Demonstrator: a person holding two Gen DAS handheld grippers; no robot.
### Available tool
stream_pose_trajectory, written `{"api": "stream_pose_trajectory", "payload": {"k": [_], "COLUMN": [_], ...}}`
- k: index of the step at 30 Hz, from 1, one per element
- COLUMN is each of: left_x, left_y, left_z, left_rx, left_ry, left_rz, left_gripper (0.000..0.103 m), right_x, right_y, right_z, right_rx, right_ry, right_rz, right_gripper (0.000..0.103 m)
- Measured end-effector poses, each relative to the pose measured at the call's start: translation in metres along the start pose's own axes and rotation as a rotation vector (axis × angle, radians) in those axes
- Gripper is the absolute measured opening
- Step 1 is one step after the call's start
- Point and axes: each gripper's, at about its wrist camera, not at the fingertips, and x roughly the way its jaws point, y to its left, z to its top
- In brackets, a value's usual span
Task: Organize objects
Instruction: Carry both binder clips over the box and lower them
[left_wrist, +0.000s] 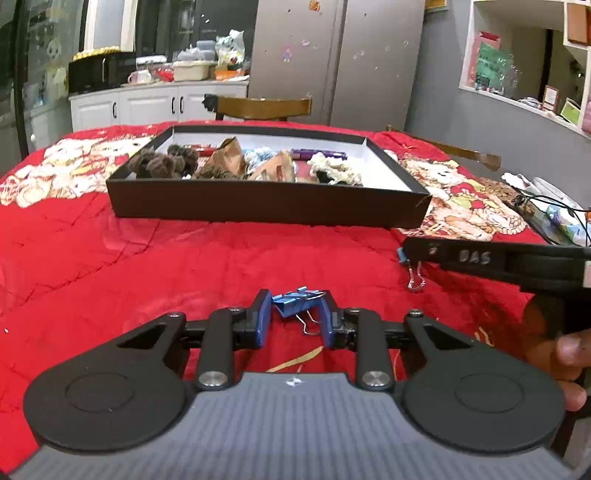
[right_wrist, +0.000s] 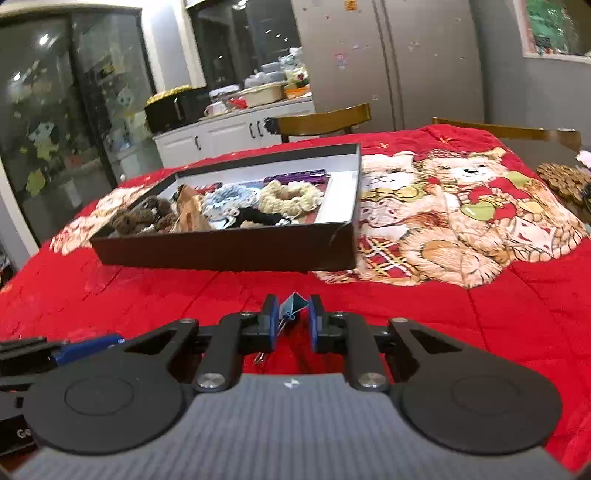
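- Between the blue pads of the left gripper (left_wrist: 295, 314) sits a blue metal binder clip with silver wire handles (left_wrist: 297, 305), pinched from both sides and held just above the red quilted cloth with a teddy-bear print (left_wrist: 147, 266); its wire handles hang down toward the camera.
- Between the nearly closed pads of the right gripper (right_wrist: 292, 314) is a second blue binder clip (right_wrist: 293, 303), tilted on edge, with its wire handles (right_wrist: 282, 325) trailing down and left; the pads appear to press on it.
- From the left wrist view the right gripper's black finger (left_wrist: 480, 254) reaches in from the right, with that second clip at its tip, near the first clip but apart from it, and a person's hand (left_wrist: 569, 365) behind it.
- Beyond both clips, well apart, a shallow black cardboard box with a white inside (left_wrist: 266, 206) lies on the cloth; its near wall stands between the grippers and its contents.
- Inside the box lie fluffy scrunchies, brown (left_wrist: 162, 162), pale blue (right_wrist: 229, 195) and cream (right_wrist: 288, 195), plus brown paper pieces (left_wrist: 225, 158).
- Wooden chairs (left_wrist: 262, 107) stand behind the table.
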Motion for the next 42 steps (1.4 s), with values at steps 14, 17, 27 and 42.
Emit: {"api": "stream_pose_trajectory", "payload": {"k": [14,17,27,42], "left_x": [-0.002,-0.006,-0.022,0.071], "left_y": [0.012,0.019,0.033,0.036], "left_z": [0.003,0.005,0.034,0.16], "left_rx": [-0.007,-0.017,-0.002,0.023], "left_ry": [-0.001,-0.001,-0.052,-0.104], "left_rz": [0.083,0.099,0.123,0.059], "left_gripper": [0.032,0.032,0.032,0.032], "right_x": [-0.01,-0.016,-0.026,0.087], "right_y": [0.004,0.011,0.036,0.026], "right_z": [0.003,0.008,0.044,0.126], "right_rx": [0.049,0.032,0.012,0.009], "right_ry": [0.012,-0.001,-0.029,-0.038], "right_rz": [0.02,0.027,0.093,0.013], "right_gripper": [0.014,0.014,0.014,0.014]}}
